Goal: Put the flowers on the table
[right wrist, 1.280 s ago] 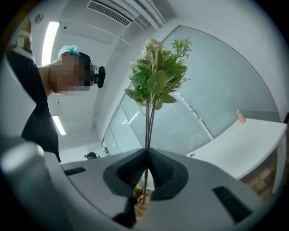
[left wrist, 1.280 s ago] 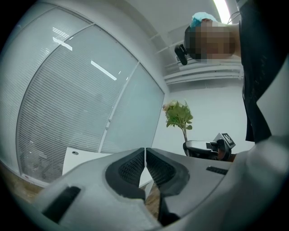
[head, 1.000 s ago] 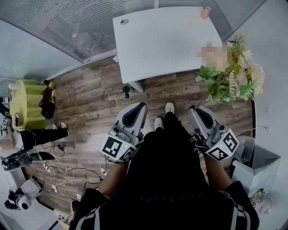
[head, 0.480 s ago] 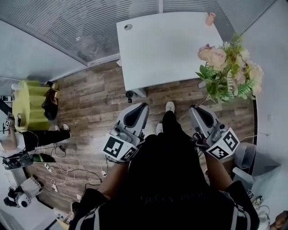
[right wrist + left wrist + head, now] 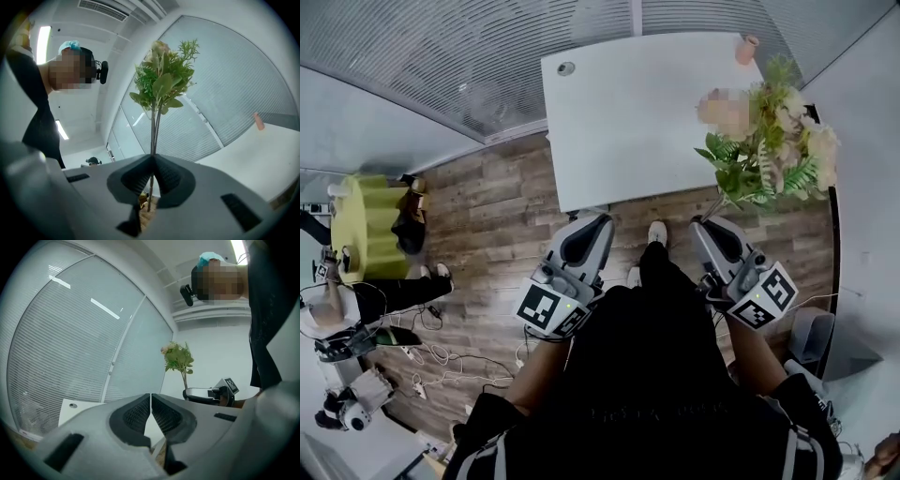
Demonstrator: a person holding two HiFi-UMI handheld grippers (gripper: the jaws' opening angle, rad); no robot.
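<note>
Head view: right gripper [image 5: 710, 227] holds the flowers [image 5: 766, 141] upright by the stems. The blooms sit at the right edge of the white table [image 5: 628, 112], not resting on it. Left gripper [image 5: 589, 223] is over the wood floor [image 5: 487, 206] in front of the table. A small pink vase [image 5: 748, 49] stands on the table's far right corner; I can't tell what it holds.

Left gripper view: jaws pressed together with nothing between them.

Right gripper view: jaws clamped on the flower stems [image 5: 153, 136], with the bouquet standing above them.
</note>
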